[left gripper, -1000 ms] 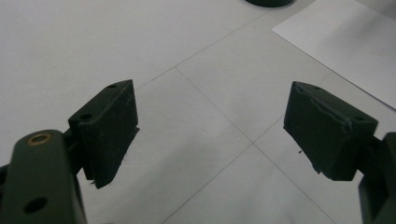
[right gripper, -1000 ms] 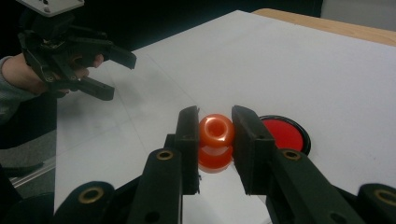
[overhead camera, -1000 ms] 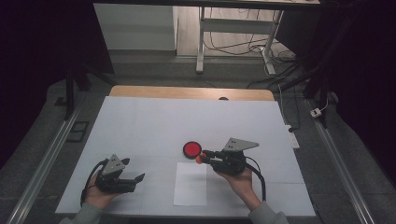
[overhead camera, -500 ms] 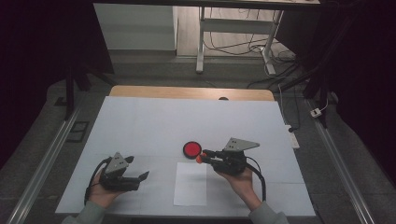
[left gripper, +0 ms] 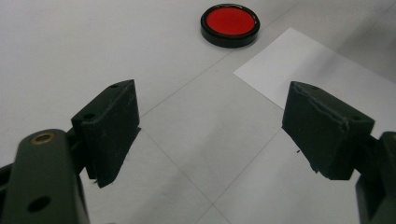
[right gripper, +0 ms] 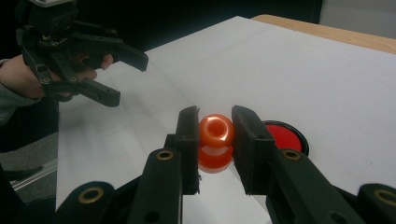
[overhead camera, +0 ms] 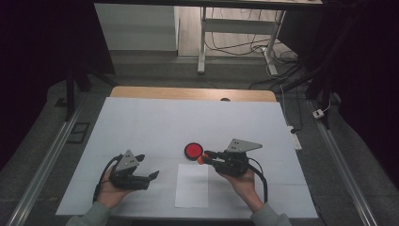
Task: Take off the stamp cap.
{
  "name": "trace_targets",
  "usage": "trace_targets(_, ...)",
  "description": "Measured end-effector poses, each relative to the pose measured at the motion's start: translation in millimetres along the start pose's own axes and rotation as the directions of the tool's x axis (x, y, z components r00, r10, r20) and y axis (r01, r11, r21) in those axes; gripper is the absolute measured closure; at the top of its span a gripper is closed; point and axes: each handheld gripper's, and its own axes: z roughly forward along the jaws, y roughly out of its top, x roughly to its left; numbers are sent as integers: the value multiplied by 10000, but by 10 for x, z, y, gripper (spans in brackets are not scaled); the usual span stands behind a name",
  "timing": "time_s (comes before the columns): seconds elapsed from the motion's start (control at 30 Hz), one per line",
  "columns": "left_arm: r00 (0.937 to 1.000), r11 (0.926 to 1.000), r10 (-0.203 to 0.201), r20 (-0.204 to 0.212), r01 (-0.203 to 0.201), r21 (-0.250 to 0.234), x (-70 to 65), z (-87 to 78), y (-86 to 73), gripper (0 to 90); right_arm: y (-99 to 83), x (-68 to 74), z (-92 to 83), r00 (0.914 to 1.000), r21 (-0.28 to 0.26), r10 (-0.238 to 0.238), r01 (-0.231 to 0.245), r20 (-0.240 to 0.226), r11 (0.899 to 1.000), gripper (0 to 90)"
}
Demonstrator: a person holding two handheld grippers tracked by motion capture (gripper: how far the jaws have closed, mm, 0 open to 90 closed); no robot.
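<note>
A small glossy orange knob point(right gripper: 215, 133) sits pinched between the pads of my right gripper point(right gripper: 215, 126), just above the white tabletop. In the high view the right gripper point(overhead camera: 204, 157) points left with the orange knob point(overhead camera: 200, 160) at its tip. Right beside it lies a red disc point(overhead camera: 193, 150) with a black rim, partly behind the right jaw as the red disc point(right gripper: 286, 138). My left gripper point(overhead camera: 153, 175) hovers at the front left, jaws wide apart and empty. In the left gripper view the red disc point(left gripper: 229, 24) lies ahead of the left gripper point(left gripper: 210, 100).
A white paper sheet point(overhead camera: 192, 185) lies near the front edge between the two hands, also the paper sheet point(left gripper: 327, 70). The white table cover point(overhead camera: 155, 122) ends at a wooden strip point(overhead camera: 188, 93) at the back. A metal rail point(overhead camera: 42, 165) runs along the left.
My left gripper has shifted right toward the paper sheet and risen slightly. The right gripper has kept still with the orange knob in it.
</note>
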Motion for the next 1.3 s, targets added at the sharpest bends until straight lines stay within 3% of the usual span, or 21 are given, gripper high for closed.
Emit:
trace_targets(0.63,9986,9992,361,390,-368,164,-82,192,195,193,10,8,-8,10000,-55,-51,51,40,10000,716)
trace_targets(1.3,9916,9957,881,942,-905,213,-274,444,459,194,20,6,-24,10000,-126,-72,72,65,9999,716)
